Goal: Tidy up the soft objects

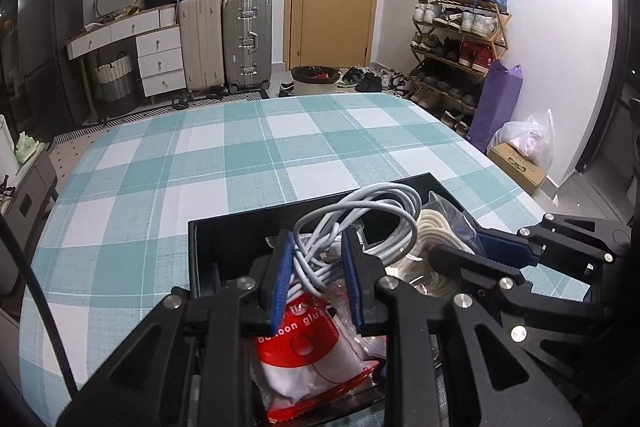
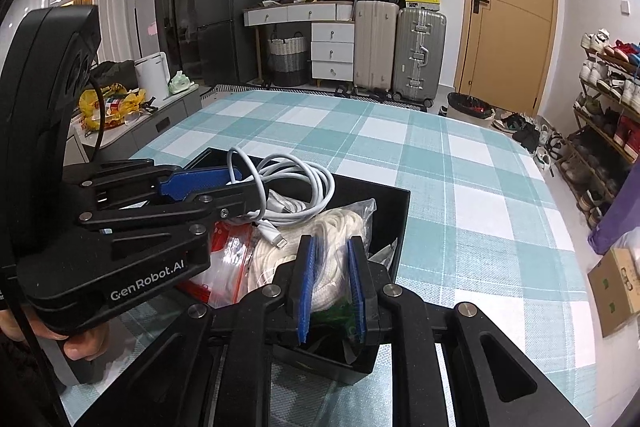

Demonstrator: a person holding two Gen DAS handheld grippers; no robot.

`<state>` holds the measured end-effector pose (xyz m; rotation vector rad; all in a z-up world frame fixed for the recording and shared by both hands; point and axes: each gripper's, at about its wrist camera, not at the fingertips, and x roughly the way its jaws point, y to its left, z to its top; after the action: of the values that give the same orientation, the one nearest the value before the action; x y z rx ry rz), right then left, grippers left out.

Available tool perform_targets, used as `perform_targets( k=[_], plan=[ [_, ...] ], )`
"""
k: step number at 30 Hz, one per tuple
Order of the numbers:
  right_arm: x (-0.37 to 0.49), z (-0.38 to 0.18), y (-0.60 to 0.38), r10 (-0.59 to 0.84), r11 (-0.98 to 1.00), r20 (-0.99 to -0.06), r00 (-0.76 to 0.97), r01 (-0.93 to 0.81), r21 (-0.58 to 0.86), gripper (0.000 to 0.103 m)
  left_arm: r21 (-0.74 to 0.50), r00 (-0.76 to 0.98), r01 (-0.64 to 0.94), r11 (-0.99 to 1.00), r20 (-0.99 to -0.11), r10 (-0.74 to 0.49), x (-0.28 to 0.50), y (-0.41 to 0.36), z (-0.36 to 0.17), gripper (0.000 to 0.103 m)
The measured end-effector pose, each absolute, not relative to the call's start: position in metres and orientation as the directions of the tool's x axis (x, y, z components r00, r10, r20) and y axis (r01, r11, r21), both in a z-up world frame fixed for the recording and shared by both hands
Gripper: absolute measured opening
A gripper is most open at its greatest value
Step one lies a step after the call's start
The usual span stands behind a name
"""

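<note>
Left wrist view: the left gripper (image 1: 318,247) is clamped on a loosely coiled white charging cable (image 1: 372,219), whose loops spill over the black box (image 1: 224,247) on the checked tablecloth (image 1: 200,155). Beside it in the box lies a bagged coil of cream rope (image 2: 332,239), pinched by the closed right gripper (image 2: 330,259). A red-and-white packet (image 1: 304,351) lies underneath.
</note>
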<state>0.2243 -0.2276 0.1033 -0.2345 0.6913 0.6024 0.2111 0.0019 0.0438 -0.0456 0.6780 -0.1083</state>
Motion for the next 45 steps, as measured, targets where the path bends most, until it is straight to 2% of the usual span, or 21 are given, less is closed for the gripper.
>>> perform_targets(
  k=[2,4,6,7,9,11,12,13,14,15,16,18,21,33,45],
  plan=[
    [0.224,0.105,-0.229,0.444,0.806,-0.655,0.612,-0.592,-0.007,0.018,-0.074,0.774,0.082,0.994,-0.623,-0.11,0.21,0.002,0.044,0.025],
    [0.222,0.107,-0.232,0.443,0.811,-0.646,0.622,-0.586,-0.008,0.027,-0.072,0.779,0.083,0.994,-0.617,-0.11,0.207,0.003,0.047,0.033],
    [0.219,0.111,-0.238,0.446,0.813,-0.633,0.632,-0.583,-0.009,0.033,-0.084,0.788,0.085,0.993,-0.604,-0.119,0.2,0.007,0.051,0.054],
    [0.218,0.113,-0.24,0.447,0.814,-0.628,0.636,-0.581,-0.008,0.042,-0.085,0.792,0.089,0.992,-0.599,-0.122,0.197,0.008,0.053,0.054],
    [0.214,0.117,-0.246,0.449,0.818,-0.614,0.649,-0.575,-0.009,0.051,-0.077,0.793,0.095,0.992,-0.597,-0.122,0.19,0.01,0.057,0.054],
    [0.21,0.121,-0.251,0.456,0.816,-0.606,0.652,-0.577,-0.008,0.054,-0.074,0.797,0.1,0.992,-0.592,-0.124,0.183,0.013,0.06,0.055],
    [0.209,0.122,-0.254,0.454,0.818,-0.604,0.655,-0.575,-0.009,0.064,-0.072,0.801,0.1,0.992,-0.586,-0.123,0.177,0.015,0.063,0.058],
    [0.206,0.123,-0.257,0.455,0.82,-0.599,0.66,-0.573,-0.008,0.078,-0.071,0.805,0.098,0.993,-0.582,-0.121,0.174,0.017,0.064,0.059],
    [0.202,0.124,-0.261,0.46,0.823,-0.584,0.669,-0.568,-0.003,0.085,-0.07,0.809,0.094,0.993,-0.576,-0.118,0.168,0.019,0.066,0.066],
    [0.198,0.126,-0.264,0.464,0.825,-0.573,0.676,-0.565,0.002,0.094,-0.072,0.813,0.09,0.993,-0.57,-0.115,0.163,0.021,0.067,0.078],
    [0.195,0.127,-0.267,0.468,0.828,-0.563,0.681,-0.561,0.008,0.099,-0.077,0.823,0.083,0.994,-0.558,-0.112,0.157,0.024,0.068,0.084],
    [0.189,0.129,-0.272,0.476,0.829,-0.549,0.687,-0.56,0.018,0.102,-0.085,0.838,0.077,0.993,-0.535,-0.111,0.146,0.028,0.07,0.096],
    [0.18,0.128,-0.277,0.495,0.822,-0.534,0.686,-0.568,0.032,0.102,-0.093,0.852,0.065,0.994,-0.513,-0.104,0.133,0.032,0.069,0.103],
    [0.148,0.123,-0.287,0.556,0.802,-0.447,0.701,-0.593,0.067,0.102,-0.047,0.895,0.012,0.999,-0.444,-0.032,0.102,0.032,0.054,0.103],
    [0.14,0.12,-0.285,0.571,0.794,-0.42,0.705,-0.605,0.063,0.102,-0.033,0.906,-0.029,0.999,-0.424,0.012,0.105,0.03,0.043,0.103]
  ],
)
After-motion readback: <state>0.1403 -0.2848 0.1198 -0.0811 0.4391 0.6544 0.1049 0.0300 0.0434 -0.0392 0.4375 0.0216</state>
